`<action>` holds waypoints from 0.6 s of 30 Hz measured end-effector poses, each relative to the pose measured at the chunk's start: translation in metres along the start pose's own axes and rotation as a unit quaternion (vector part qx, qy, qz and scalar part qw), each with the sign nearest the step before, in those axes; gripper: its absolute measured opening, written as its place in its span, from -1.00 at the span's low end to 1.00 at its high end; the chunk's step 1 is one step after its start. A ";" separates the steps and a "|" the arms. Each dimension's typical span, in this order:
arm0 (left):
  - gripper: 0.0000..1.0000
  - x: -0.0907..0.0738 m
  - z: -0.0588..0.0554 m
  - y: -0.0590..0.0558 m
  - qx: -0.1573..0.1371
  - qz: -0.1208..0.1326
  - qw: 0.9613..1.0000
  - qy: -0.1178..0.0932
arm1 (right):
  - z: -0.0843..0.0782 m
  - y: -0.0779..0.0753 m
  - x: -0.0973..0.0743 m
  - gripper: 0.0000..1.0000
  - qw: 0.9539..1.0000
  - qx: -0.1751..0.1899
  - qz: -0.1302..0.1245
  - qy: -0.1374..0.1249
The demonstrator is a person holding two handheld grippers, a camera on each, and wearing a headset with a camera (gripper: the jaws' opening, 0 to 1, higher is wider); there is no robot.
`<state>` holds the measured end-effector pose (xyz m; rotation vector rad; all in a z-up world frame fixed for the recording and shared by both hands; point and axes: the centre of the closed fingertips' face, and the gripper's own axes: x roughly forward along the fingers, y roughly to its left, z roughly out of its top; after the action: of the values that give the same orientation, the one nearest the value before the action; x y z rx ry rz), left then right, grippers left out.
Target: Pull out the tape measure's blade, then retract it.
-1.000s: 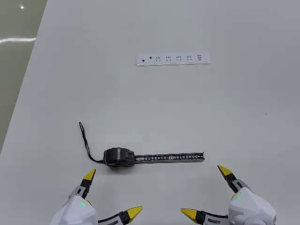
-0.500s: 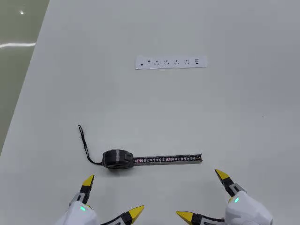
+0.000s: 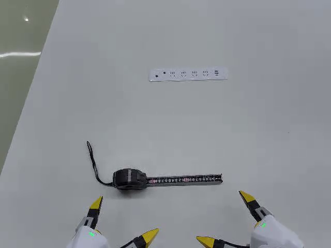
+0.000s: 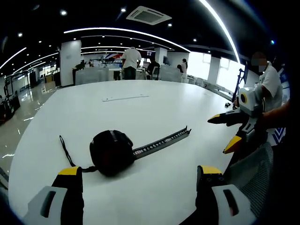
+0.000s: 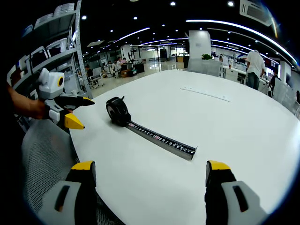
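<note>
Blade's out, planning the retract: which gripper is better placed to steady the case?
Probably the left gripper: the case lies ahead of its open fingers; the right gripper faces the blade's tip.

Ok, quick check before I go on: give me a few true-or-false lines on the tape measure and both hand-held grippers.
1. The blade lies extended from the case on the table. True.
2. The left hand-held gripper is shut on the case. False: it is open, clear of it.
3. The right hand-held gripper pinches the blade's tip. False: it is open, short of the tip.
4. A power strip lies beyond the tape. True.
</note>
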<state>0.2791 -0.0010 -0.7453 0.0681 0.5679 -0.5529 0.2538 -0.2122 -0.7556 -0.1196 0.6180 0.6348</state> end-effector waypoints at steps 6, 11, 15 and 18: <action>0.96 0.000 0.000 -0.003 -0.005 -0.001 1.000 0.002 | 0.000 0.001 -0.002 0.98 1.000 0.001 0.000 -0.001; 0.95 0.000 0.001 -0.003 -0.004 0.000 1.000 0.001 | 0.000 0.002 -0.003 0.98 1.000 0.000 0.000 -0.001; 0.95 0.000 0.001 -0.002 -0.003 0.000 1.000 0.001 | 0.001 0.001 -0.003 0.97 1.000 -0.001 0.001 -0.001; 0.94 0.001 0.001 -0.001 -0.002 -0.001 1.000 0.001 | 0.001 0.001 -0.004 0.97 1.000 -0.003 0.002 0.000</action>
<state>0.2797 -0.0028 -0.7446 0.0637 0.5713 -0.5529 0.2513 -0.2127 -0.7523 -0.1239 0.6175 0.6404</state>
